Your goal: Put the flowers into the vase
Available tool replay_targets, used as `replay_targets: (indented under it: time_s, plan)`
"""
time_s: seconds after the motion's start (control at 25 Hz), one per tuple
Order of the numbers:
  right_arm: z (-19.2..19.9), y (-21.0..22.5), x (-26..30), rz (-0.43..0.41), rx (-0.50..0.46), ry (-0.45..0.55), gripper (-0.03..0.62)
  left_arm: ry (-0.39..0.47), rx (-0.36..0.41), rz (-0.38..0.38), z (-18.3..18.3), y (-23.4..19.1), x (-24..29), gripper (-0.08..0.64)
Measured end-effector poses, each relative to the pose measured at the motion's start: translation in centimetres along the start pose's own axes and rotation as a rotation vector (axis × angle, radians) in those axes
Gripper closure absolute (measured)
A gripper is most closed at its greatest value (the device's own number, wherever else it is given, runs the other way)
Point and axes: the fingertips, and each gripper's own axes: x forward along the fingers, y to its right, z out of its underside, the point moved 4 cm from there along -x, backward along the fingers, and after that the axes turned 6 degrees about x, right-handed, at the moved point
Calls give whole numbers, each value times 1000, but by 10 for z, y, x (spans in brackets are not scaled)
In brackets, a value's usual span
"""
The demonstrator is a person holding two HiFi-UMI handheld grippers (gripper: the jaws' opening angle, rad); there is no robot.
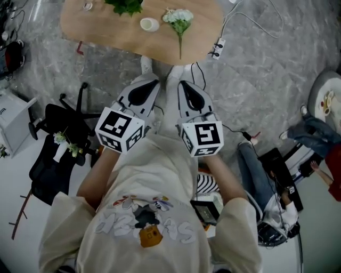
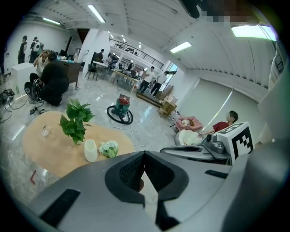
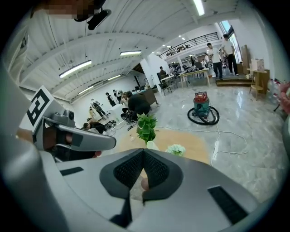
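Note:
A white vase [image 1: 149, 24] stands on the oval wooden table [image 1: 96, 29] ahead of me. Just to its right lies a bunch of white flowers [image 1: 178, 17] with a green stem pointing toward me. Both grippers hang over the floor, short of the table. My left gripper [image 1: 151, 81] and my right gripper [image 1: 184, 85] are shut and empty, side by side. The left gripper view shows its jaws [image 2: 144, 154] meeting, with the vase [image 2: 90, 150] and flowers [image 2: 108, 148] beyond. In the right gripper view the shut gripper [image 3: 143, 152] partly hides the vase [image 3: 152, 145]; the flowers [image 3: 176, 149] lie to its right.
A leafy potted plant [image 1: 125, 5] and a small glass [image 1: 87, 6] stand at the table's far side. A power strip [image 1: 217, 48] with cables lies on the floor at right. A black office chair [image 1: 56, 138] is at left, a person [image 1: 266, 181] sits at right.

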Motion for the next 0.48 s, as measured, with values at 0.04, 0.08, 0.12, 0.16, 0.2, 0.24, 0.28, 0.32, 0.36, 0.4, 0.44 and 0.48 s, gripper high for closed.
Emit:
replay_targets:
  time_s: [0.04, 0.08, 0.12, 0.16, 0.2, 0.24, 0.28, 0.32, 0.36, 0.4, 0.44, 0.48]
  plan:
    - [0, 5, 8, 13, 9, -2, 588, -2, -4, -2, 3, -8, 6, 557]
    - [2, 11, 16, 30, 28, -3, 588, -4, -7, -4, 6, -16, 12, 557]
    - [5, 17, 25, 49, 53, -5, 588, -7, -11, -7, 10, -23, 17, 557]
    - [9, 23, 34, 69, 73, -6, 588, -10, -13, -11, 14, -31, 23, 557]
    - [13, 28, 43, 89, 84, -8, 586, -13, -15, -16, 18, -39, 28, 557]
    - [18, 32, 51, 107, 87, -11, 587, -17, -19, -19, 22, -46, 32, 557]
    - [24, 36, 59, 125, 85, -14, 588, -20, -23, -22, 27, -52, 37, 557]
    - [29, 39, 67, 142, 80, -17, 586, -24, -28, -24, 32, -58, 40, 557]
    - [34, 43, 73, 160, 73, -19, 586, -27, -32, -24, 36, -63, 44, 557]
    - [39, 47, 80, 174, 66, -21, 586, -31, -35, -24, 41, -67, 48, 557]
    - [43, 51, 86, 185, 60, -24, 586, -35, -36, -22, 45, -70, 52, 557]
    - [47, 54, 91, 191, 57, -28, 586, -39, -36, -20, 49, -73, 57, 557]
